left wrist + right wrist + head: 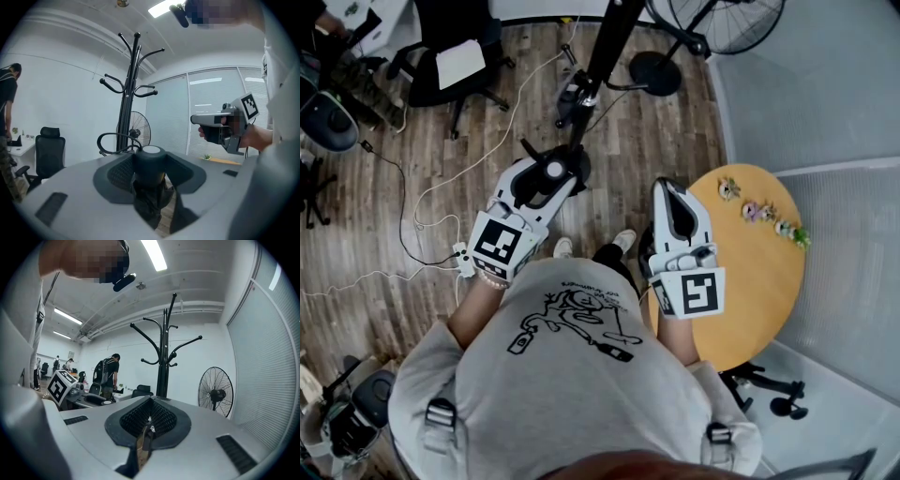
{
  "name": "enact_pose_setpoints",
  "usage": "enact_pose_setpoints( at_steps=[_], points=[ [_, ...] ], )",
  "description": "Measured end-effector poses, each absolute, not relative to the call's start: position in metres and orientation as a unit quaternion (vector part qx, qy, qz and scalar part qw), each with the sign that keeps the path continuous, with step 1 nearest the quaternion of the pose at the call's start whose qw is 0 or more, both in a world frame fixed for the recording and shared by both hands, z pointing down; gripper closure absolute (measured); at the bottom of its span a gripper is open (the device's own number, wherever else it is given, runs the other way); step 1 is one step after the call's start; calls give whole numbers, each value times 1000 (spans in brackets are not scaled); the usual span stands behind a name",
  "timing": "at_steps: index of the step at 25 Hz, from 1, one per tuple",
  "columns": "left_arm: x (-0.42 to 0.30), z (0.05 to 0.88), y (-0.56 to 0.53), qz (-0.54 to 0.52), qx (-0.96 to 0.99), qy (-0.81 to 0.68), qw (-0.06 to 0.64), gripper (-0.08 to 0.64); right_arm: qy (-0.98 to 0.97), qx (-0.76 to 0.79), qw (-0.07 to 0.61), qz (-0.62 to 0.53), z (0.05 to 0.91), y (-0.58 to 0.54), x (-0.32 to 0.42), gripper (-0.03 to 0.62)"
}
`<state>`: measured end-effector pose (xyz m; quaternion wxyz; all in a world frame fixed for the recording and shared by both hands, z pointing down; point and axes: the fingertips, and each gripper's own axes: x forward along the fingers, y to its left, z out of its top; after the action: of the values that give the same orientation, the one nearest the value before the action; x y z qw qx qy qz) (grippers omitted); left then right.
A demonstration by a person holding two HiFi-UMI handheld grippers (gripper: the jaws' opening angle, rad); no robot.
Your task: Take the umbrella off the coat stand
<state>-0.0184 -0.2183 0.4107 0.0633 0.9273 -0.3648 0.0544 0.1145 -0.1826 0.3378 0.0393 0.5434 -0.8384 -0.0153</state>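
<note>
Now the umbrella (150, 161) sits clamped by its handle in my left hand-held gripper (555, 173), off the coat stand (127, 103). My right hand-held gripper (146, 427) is closed, empty. The loose strap (99, 141) could snag a hook if I swing close.

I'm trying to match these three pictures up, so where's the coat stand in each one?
Head view: coat stand at top centre, seen from above.
Left gripper view: coat stand left of centre, upright.
Right gripper view: coat stand near centre, upright.
Shared landmark: floor fan, right of the stand in every view.
</note>
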Motion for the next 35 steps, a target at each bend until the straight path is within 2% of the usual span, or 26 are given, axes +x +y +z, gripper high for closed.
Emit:
enact_pose_setpoints(
  at_steps=[18, 35],
  points=[
    [-30, 353, -188, 35, 934, -350, 57, 356, -843, 536, 37, -16, 334, -176, 111, 577],
    [-34, 356, -184, 42, 933, -353, 56, 356, -845, 532, 45, -21, 332, -173, 110, 578]
  ],
)
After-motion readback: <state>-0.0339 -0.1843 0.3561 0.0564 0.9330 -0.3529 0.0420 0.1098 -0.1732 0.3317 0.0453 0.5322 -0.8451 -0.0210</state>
